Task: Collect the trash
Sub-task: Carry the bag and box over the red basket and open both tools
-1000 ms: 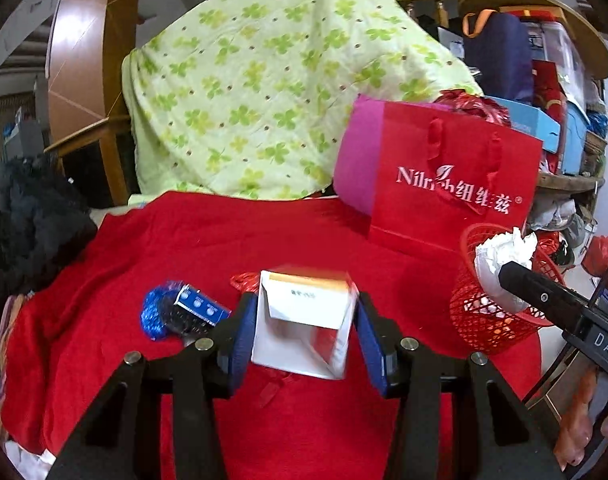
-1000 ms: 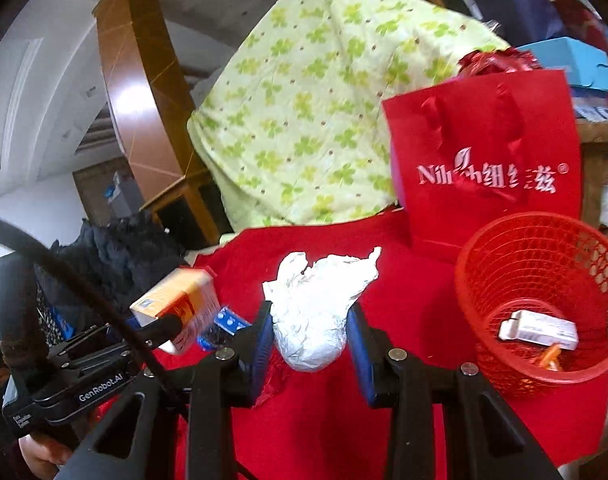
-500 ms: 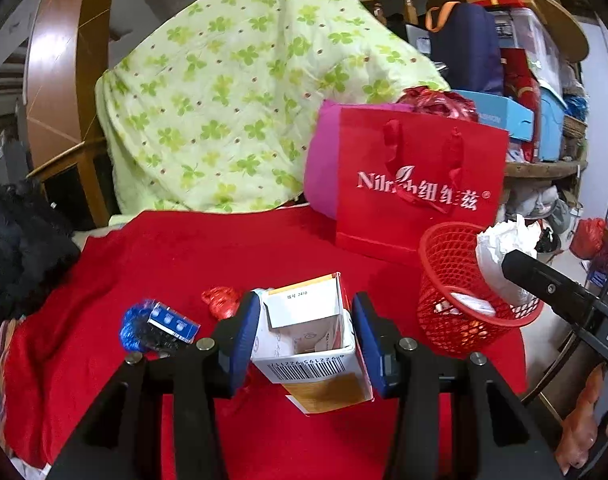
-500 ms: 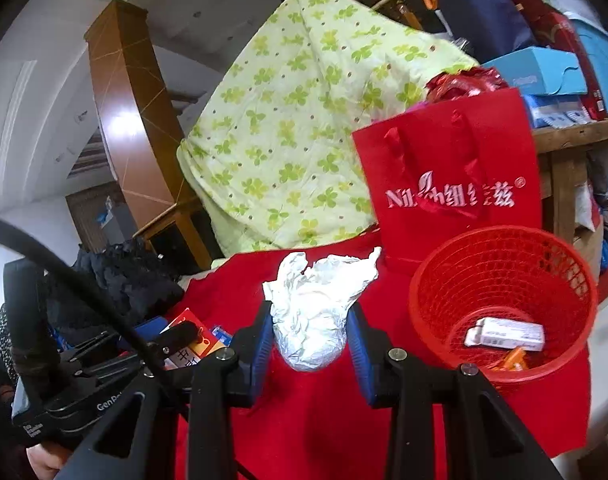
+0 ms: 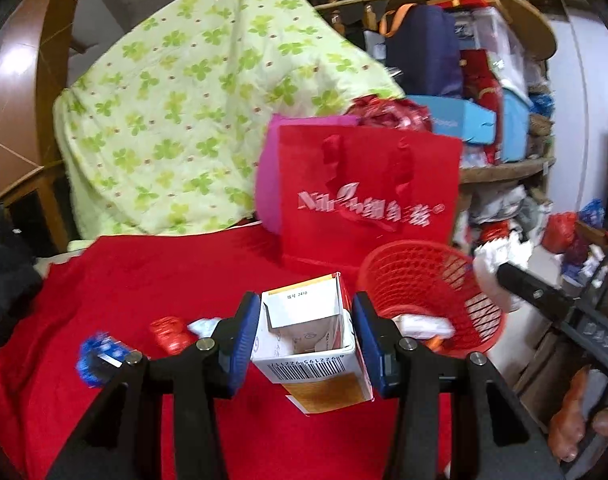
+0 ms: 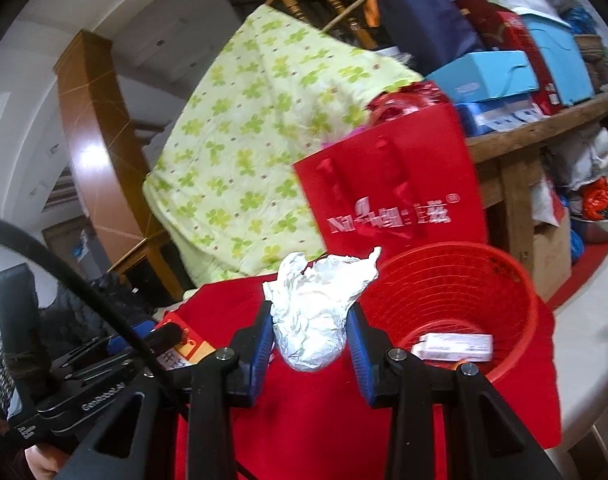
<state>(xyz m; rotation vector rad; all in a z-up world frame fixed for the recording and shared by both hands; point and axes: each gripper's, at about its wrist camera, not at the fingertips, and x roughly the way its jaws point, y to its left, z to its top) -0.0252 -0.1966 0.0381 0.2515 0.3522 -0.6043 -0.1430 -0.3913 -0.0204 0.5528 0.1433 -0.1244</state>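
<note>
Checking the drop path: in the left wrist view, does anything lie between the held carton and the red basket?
Only the left gripper's right-hand finger; the carton sits just left of the basket's rim.

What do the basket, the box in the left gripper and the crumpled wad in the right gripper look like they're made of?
Red basket: moulded plastic by the look, open lattice walls, slight gloss.
Box: thin printed cardboard, torn flap, barcode.
Wad: probably foil or foil-lined wrap, silvery with sharp creases; plain paper can't be ruled out.
</note>
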